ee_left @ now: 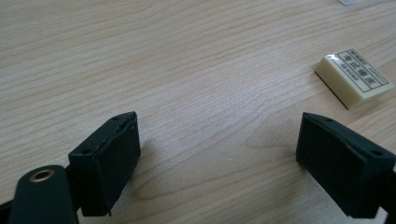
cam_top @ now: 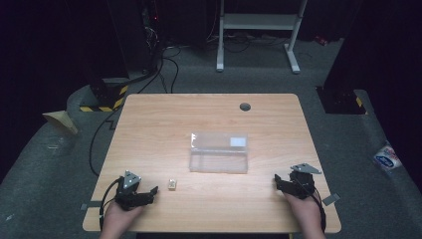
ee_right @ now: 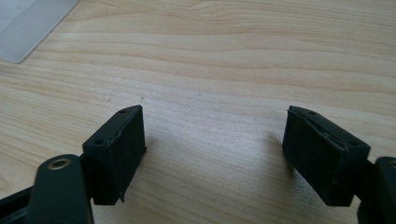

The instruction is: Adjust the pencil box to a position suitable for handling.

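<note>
— Fingers first: how do they stand on each gripper?

— Both pairs are spread wide with nothing between them. In the left gripper view the left gripper [ee_left: 219, 163] shows two black fingers [ee_left: 105, 165] with bare wood in the gap; the right gripper [ee_right: 212, 156] shows the same in its own view. From the high view the left gripper [cam_top: 133, 191] rests at about 7 o'clock on the tabletop [cam_top: 149, 129] and the right gripper [cam_top: 294, 183] at about 5 o'clock, each held by a hand [cam_top: 119, 215] coming in from the near edge.

— Count what lies on the wood.

— One clear plastic box [cam_top: 219, 152], near the centre, and one small cream eraser [cam_top: 171, 184] at roughly 6 to 7 o'clock, just beside the left gripper and well apart from the right one. One dark round grommet [cam_top: 245, 106] sits near the far edge at 12 o'clock.

— And the eraser up close?

— It lies flat at 2 o'clock of the left gripper view [ee_left: 353, 78], printed face up, outside the fingers and not touching them.

— Anything in the box?

— I see a pale label or patch toward its far right corner; whether anything lies inside, I cannot tell. A corner of the box [ee_right: 32, 25] shows at 10 o'clock in the right gripper view.
</note>
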